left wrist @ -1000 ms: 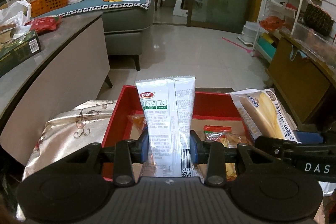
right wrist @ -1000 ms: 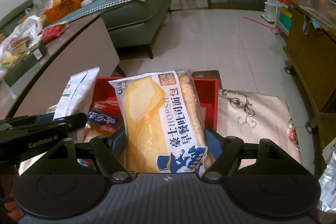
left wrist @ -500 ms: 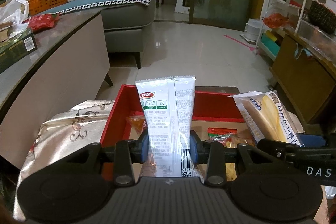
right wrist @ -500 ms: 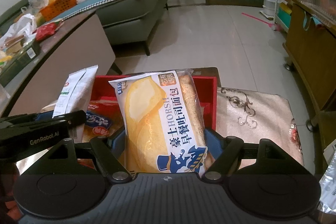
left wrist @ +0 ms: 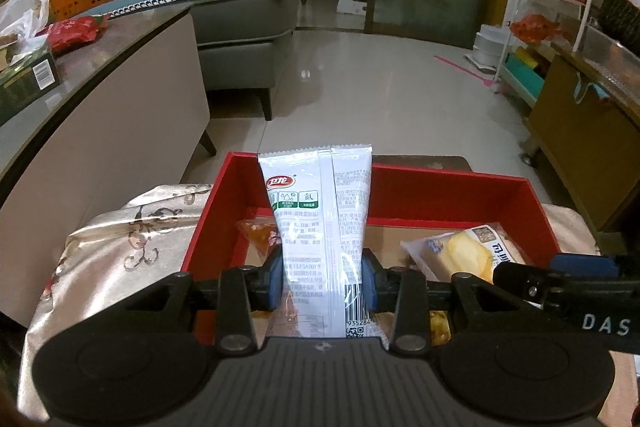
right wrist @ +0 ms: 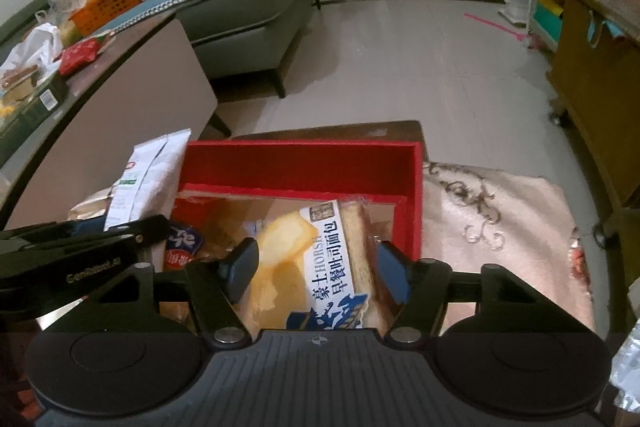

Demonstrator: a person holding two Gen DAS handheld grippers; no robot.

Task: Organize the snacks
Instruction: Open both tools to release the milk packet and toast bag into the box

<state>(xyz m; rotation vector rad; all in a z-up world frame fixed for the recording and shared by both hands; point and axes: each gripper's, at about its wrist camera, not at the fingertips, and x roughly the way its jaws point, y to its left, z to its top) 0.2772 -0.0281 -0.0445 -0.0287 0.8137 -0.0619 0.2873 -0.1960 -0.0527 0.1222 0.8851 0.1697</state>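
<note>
My left gripper (left wrist: pixel 323 281) is shut on a white snack packet (left wrist: pixel 320 223) and holds it upright over the left part of a red box (left wrist: pixel 452 183). My right gripper (right wrist: pixel 318 269) is open over the right part of the red box (right wrist: pixel 414 203). A yellow toast bread packet (right wrist: pixel 316 267) lies in the box between its fingers, which stand apart from it. The bread packet also shows in the left wrist view (left wrist: pixel 464 253). Other snack packets (right wrist: pixel 186 247) lie in the box.
The box sits on a stool covered with a beige embroidered cloth (right wrist: pixel 500 223). A curved counter (left wrist: pixel 80 99) with snacks stands to the left. A grey sofa (left wrist: pixel 244 15) is behind it. A wooden cabinet (left wrist: pixel 584 131) stands to the right.
My right gripper has opened and let the bread packet drop into the red box. My left gripper still holds the white packet and has barely moved.
</note>
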